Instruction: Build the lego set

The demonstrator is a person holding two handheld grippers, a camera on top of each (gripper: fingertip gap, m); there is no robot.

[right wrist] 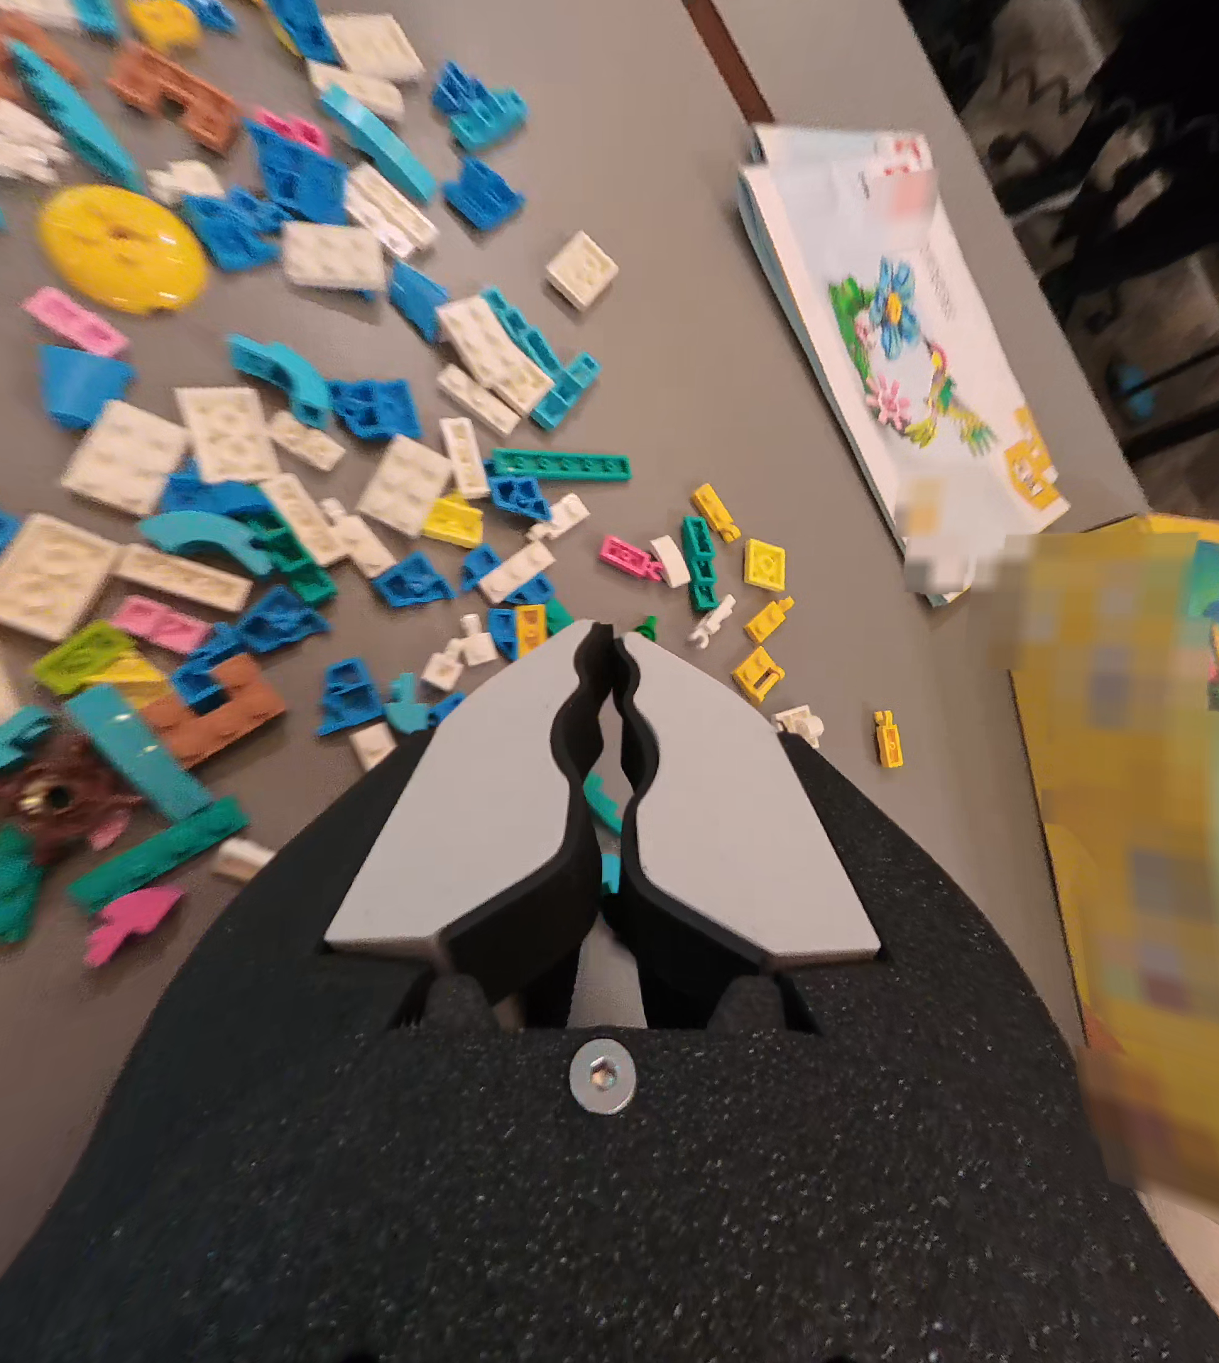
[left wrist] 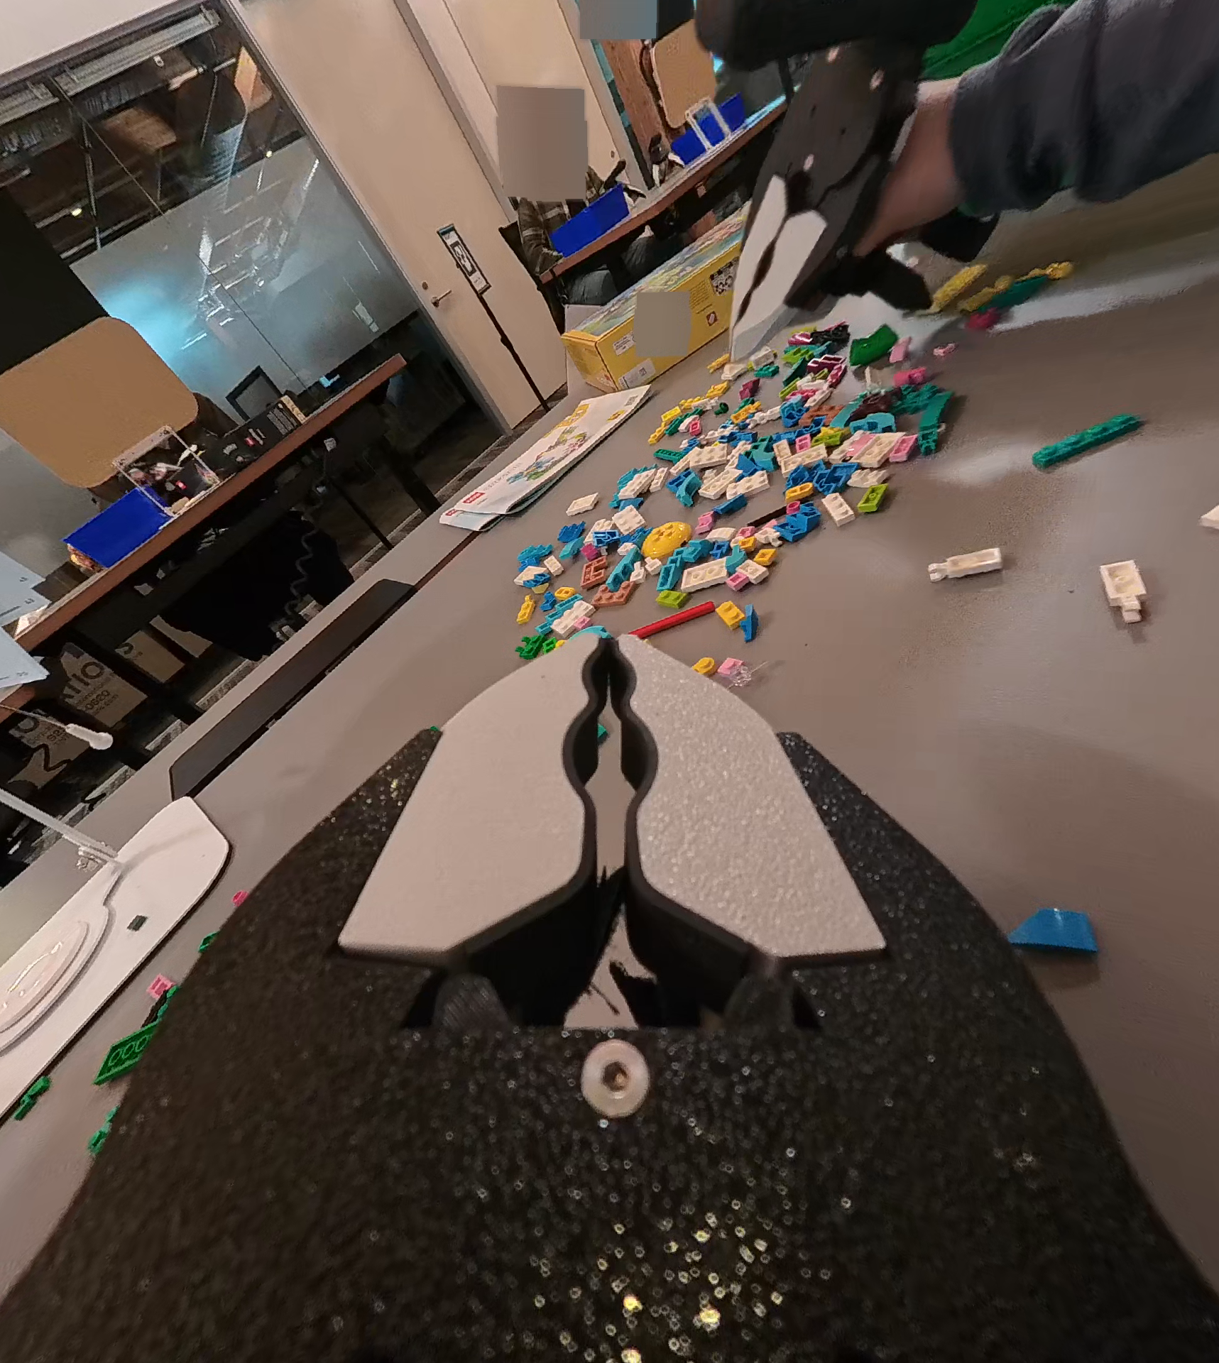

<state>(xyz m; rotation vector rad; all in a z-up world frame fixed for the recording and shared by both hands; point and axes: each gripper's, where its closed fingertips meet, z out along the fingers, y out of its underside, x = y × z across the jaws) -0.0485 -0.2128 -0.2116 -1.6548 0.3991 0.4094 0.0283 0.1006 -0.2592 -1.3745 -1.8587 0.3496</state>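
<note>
A pile of loose lego pieces [left wrist: 739, 472] in white, blue, teal, yellow and pink lies on the grey table [left wrist: 960, 737]. My left gripper [left wrist: 612, 649] is shut and empty, low over the table at the near end of the pile. My right gripper [right wrist: 610, 634] is shut, with nothing visible between its tips, and hovers over the edge of the pile [right wrist: 296, 442] among small yellow clips [right wrist: 757, 675]. It also shows in the left wrist view [left wrist: 754, 339], held by a hand at the far end of the pile. A yellow disc [right wrist: 123, 247] lies in the pile.
The instruction booklet [right wrist: 901, 332] and the yellow box [right wrist: 1145, 811] lie along the table edge. Three white hinge plates [left wrist: 964, 564], a long teal plate [left wrist: 1086, 440] and blue slopes [left wrist: 1052, 933] lie apart. A white flat stand [left wrist: 75, 959] sits at the left. The tips of one gripper are about 35 centimeters away from the tips of the other. The yellow disc [right wrist: 123, 247] is closer to my right gripper, around 15 centimeters from its tips; the left tips are 20 centimeters off. The left camera catches it too, in the left wrist view [left wrist: 666, 530].
</note>
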